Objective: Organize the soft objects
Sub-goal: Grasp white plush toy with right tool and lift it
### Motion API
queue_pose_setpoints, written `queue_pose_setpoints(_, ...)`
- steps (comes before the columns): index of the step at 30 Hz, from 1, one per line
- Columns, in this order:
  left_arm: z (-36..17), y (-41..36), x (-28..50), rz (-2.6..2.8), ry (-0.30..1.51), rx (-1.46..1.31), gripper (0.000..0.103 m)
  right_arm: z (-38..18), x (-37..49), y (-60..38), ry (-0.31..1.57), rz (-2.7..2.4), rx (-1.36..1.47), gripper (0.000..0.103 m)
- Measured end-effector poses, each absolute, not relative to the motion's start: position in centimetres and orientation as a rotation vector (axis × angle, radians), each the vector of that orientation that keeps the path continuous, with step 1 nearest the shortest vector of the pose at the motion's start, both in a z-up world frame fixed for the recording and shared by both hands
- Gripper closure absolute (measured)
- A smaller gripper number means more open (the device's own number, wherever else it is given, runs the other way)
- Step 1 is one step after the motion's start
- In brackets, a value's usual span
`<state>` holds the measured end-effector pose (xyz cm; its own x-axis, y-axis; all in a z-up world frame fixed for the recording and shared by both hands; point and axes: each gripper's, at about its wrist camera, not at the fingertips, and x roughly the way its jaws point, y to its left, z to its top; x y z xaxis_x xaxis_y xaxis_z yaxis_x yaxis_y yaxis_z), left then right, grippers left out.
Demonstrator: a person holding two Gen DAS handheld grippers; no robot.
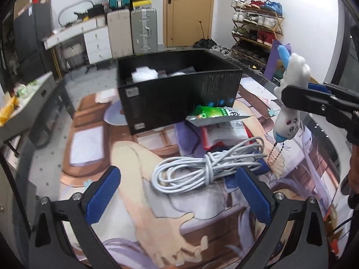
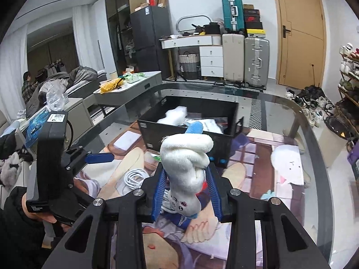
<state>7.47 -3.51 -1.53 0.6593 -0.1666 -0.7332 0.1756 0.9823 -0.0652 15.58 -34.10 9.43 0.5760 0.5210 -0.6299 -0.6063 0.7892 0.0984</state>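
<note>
From the left wrist, the left gripper point(image 1: 177, 192) hangs over the tabletop point(image 1: 318, 134) with its jaws wide and nothing between the ribbed blue pads point(image 1: 103, 194); just ahead of them lies a coiled white cable point(image 1: 202, 168), smooth and rubbery, tied round its middle. Beyond it sit a crinkled green packet point(image 1: 211, 113) and a flat red-edged pouch point(image 1: 224, 134), both against the front wall of a rectangular black box point(image 1: 179, 98) whose matte sides hold something white and fluffy. At the right the right gripper point(image 1: 291, 100) pinches a white plush toy point(image 1: 291, 85) in mid-air, a bead chain point(image 1: 274, 154) dangling from its lower end (the toy has a blue tip on top). From the right wrist, the right gripper point(image 2: 186, 192) has its jaws closed narrow on the toy point(image 2: 186, 157), whose knobbly, fuzzy body bulges above the pads; the box point(image 2: 186, 139) stands just beyond, open-topped. The left gripper point(image 2: 98, 157) shows at the left, over the printed mat point(image 2: 258, 168).
</note>
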Motion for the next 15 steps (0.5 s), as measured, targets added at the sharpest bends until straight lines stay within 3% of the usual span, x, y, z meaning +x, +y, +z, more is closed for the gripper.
queue_pose_setpoints(13, -2.5, -2.8, 9.8, -0.204, 0.914, -0.063, 0.002, 9.1, 15.9, -35.0, 0.715, 0.643, -0.114, 0.067)
queue_pose_setpoints(15, -2.4, -2.9, 9.8, -0.215, 0.902, -0.058, 0.014, 9.0, 15.8, -35.0, 0.718, 0.642, -0.116, 0.067)
